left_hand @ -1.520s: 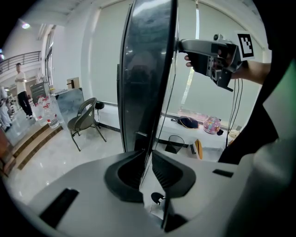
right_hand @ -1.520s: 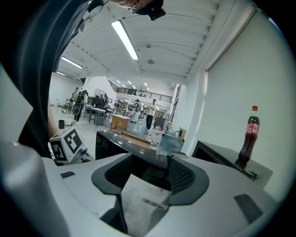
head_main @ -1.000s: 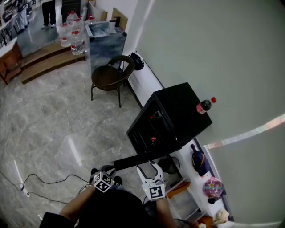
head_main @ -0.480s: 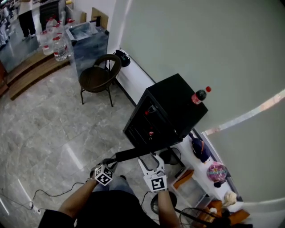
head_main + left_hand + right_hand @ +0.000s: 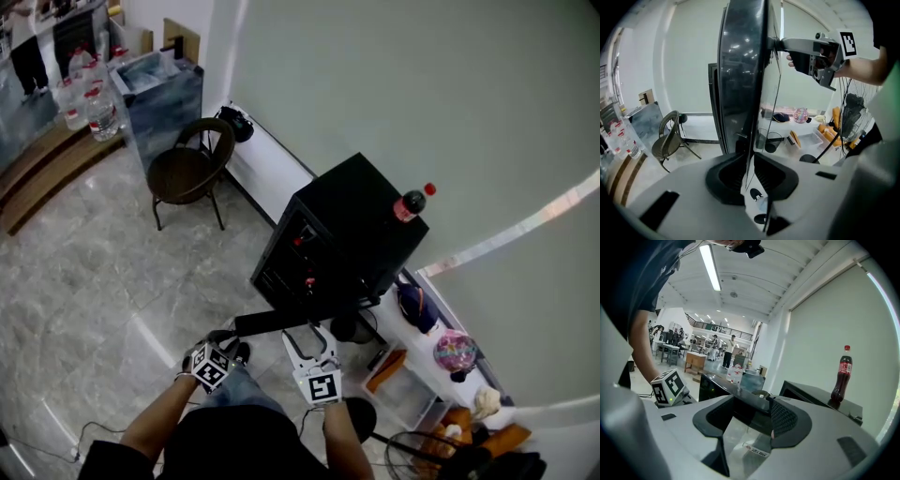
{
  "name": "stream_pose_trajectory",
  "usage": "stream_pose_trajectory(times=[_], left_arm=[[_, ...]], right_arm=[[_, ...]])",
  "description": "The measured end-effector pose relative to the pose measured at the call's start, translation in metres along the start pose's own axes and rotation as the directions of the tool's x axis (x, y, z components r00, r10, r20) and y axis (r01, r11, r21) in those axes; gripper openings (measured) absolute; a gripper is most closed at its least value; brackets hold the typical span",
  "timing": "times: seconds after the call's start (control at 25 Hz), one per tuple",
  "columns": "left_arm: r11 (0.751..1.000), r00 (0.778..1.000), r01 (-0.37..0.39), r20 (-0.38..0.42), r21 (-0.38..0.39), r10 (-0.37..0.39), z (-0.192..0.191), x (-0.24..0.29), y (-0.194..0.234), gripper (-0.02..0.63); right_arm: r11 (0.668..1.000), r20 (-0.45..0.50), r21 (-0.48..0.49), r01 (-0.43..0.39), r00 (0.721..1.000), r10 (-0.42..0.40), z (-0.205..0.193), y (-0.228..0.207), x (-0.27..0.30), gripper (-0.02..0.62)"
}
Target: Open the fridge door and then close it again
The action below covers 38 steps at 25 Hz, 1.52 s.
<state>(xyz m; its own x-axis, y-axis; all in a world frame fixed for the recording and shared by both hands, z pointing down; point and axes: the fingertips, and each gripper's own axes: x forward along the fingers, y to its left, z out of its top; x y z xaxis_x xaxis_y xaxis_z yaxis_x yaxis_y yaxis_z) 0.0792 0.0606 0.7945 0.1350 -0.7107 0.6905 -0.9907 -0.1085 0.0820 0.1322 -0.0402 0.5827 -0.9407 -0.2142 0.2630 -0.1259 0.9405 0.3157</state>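
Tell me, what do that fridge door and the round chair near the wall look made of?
Fridge door: likely dark tinted glass, glossy; it mirrors the ceiling lights and is partly see-through. Chair: probably dark woven wicker or rattan on thin, likely metal legs; the texture is too small to confirm.

floor (image 5: 84, 272): grey marble | chair (image 5: 183, 173) | fridge (image 5: 361, 211) top: 1 cola bottle (image 5: 409, 203)

In the head view the fridge's (image 5: 356, 220) dark inside holds red spots too small to tell, the left gripper's (image 5: 229, 345) jaw tips sit hidden beyond its marker cube (image 5: 211, 367), the fridge door (image 5: 281, 321) shows only its top edge, and a far-left person (image 5: 28, 56) is cut off by the picture's top.
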Motion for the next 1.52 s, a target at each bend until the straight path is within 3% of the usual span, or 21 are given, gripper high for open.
stream_pose_trajectory(times=[0.68, 0.96, 1.2, 1.52], left_arm=[[1.0, 1.0, 0.029, -0.013, 0.002, -0.029, 0.032, 0.028, 0.081, 0.069], [0.994, 0.996, 0.082, -0.023, 0.067, -0.081, 0.051, 0.042, 0.108, 0.071], [0.973, 0.985, 0.174, -0.018, 0.153, -0.173, 0.07, 0.06, 0.128, 0.071], [0.933, 0.958, 0.288, -0.051, 0.215, -0.284, 0.103, 0.087, 0.157, 0.071]], right_arm=[[0.996, -0.054, 0.039, 0.08, 0.996, -0.078, 0.01, -0.022, 0.056, 0.219], [0.986, -0.078, 0.055, 0.154, 0.986, -0.15, 0.013, -0.036, 0.076, 0.218], [0.968, -0.114, 0.07, 0.243, 0.966, -0.234, 0.012, -0.051, 0.092, 0.216], [0.923, -0.179, 0.09, 0.374, 0.918, -0.354, 0.011, -0.082, 0.115, 0.216]])
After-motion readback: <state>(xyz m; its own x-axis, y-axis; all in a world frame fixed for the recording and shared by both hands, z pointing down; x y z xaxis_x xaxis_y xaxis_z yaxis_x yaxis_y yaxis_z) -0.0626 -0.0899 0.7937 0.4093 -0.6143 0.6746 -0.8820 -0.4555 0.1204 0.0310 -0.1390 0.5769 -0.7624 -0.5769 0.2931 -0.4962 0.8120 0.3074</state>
